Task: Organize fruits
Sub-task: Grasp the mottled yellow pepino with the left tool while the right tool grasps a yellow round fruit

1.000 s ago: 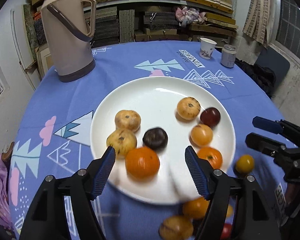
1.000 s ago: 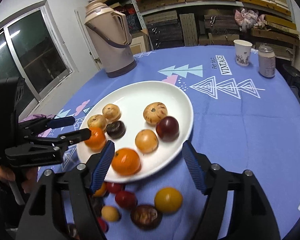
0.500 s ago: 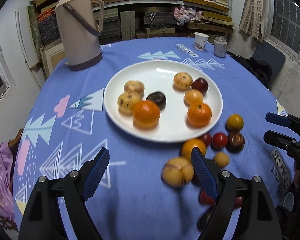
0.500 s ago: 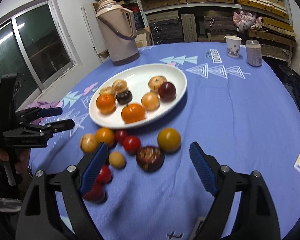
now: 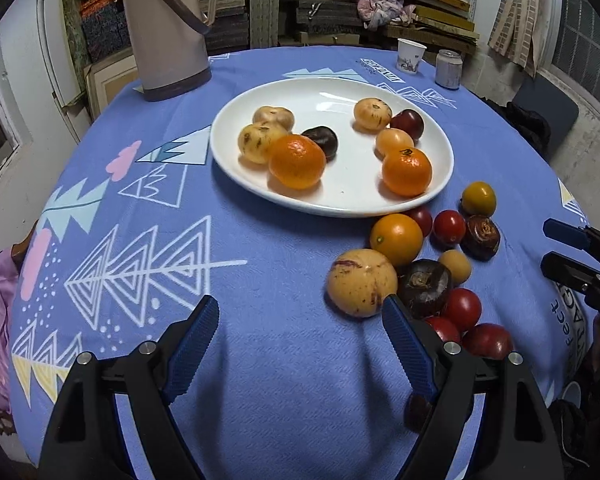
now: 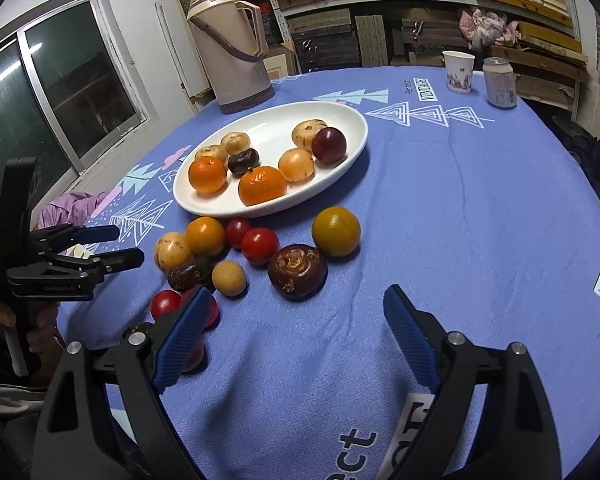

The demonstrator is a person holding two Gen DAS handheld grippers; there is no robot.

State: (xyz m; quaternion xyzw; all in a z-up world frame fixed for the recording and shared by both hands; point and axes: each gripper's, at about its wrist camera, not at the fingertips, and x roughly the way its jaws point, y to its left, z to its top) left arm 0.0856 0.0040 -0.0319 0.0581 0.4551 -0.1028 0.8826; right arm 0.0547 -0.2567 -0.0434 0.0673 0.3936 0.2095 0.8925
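Left gripper [image 5: 300,344]: fingers apart, empty.
Right gripper [image 6: 296,332]: fingers apart, empty.
Loose fruits [image 5: 424,264]: beside plate [image 5: 236,120], at 1 o'clock from left gripper; speckled yellow fruit [image 5: 362,282] nearest.

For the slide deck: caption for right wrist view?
Open right gripper above loose fruit beside the white plate holding seven pieces.

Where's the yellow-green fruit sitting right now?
In the right wrist view the yellow-green fruit lies on the tablecloth, off the white plate near its front edge, just behind the dark brown ridged fruit and right of the red tomatoes.
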